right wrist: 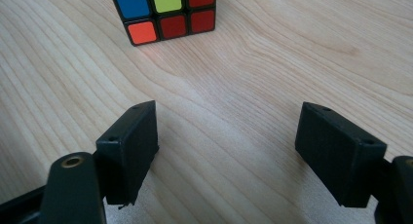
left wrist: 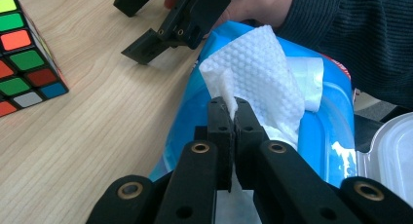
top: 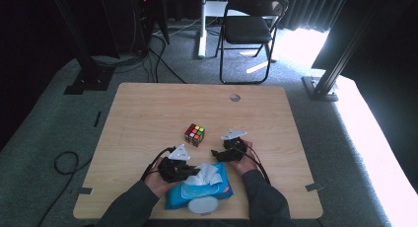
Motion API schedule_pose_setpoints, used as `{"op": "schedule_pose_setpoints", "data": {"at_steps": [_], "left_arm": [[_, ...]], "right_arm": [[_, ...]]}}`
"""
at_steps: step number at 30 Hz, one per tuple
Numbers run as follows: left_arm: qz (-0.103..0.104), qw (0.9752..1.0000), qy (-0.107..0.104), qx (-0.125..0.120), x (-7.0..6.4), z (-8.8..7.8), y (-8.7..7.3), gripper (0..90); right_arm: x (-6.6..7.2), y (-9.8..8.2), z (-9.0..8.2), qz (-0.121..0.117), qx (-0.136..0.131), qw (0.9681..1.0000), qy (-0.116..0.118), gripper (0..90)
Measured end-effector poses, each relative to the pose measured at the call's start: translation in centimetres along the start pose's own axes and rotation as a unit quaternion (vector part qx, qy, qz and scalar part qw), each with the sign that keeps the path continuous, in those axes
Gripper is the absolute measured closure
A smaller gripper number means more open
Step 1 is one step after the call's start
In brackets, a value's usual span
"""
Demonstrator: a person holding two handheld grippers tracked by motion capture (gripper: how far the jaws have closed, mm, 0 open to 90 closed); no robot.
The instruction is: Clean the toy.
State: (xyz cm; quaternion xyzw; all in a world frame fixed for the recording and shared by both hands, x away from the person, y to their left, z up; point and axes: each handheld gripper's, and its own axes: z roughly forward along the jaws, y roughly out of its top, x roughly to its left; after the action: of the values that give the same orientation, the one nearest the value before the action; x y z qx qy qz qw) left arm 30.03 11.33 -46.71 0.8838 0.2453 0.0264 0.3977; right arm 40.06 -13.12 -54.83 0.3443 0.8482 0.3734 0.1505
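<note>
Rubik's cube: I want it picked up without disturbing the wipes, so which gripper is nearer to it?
Right. The right gripper sits open on the table just right of the Rubik's cube, nothing between. The left gripper is nearer the person, shut on a wipe from the blue pack.
</note>
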Motion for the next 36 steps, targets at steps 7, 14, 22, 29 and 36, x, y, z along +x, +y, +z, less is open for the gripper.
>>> {"op": "schedule_pose_setpoints", "data": {"at_steps": [7, 14, 22, 29, 36], "left_arm": [[-0.002, 0.9999, 0.009, -0.012, 0.2, -0.7, 0.0, 89.1], [-0.005, 0.9997, 0.012, -0.019, 0.5, -1.2, 0.1, 89.2], [-0.008, 0.9989, 0.027, -0.038, 0.9, -2.5, 0.4, 89.2], [-0.021, 0.9974, 0.042, -0.054, 1.6, -3.8, 0.2, 89.2], [-0.029, 0.9962, 0.051, -0.065, 2.1, -4.7, 0.1, 89.2]], "right_arm": [[0.0, 0.0, 0.0, 0.0, 0.0, 1.0, 0.0, 23.3], [0.0, 0.0, 0.0, 0.0, 0.0, 1.0, 0.0, 23.3], [0.0, 0.0, 0.0, 0.0, 0.0, 1.0, 0.0, 23.3], [0.0, 0.0, 0.0, 0.0, 0.0, 1.0, 0.0, 23.3], [0.0, 0.0, 0.0, 0.0, 0.0, 1.0, 0.0, 23.3]]}}
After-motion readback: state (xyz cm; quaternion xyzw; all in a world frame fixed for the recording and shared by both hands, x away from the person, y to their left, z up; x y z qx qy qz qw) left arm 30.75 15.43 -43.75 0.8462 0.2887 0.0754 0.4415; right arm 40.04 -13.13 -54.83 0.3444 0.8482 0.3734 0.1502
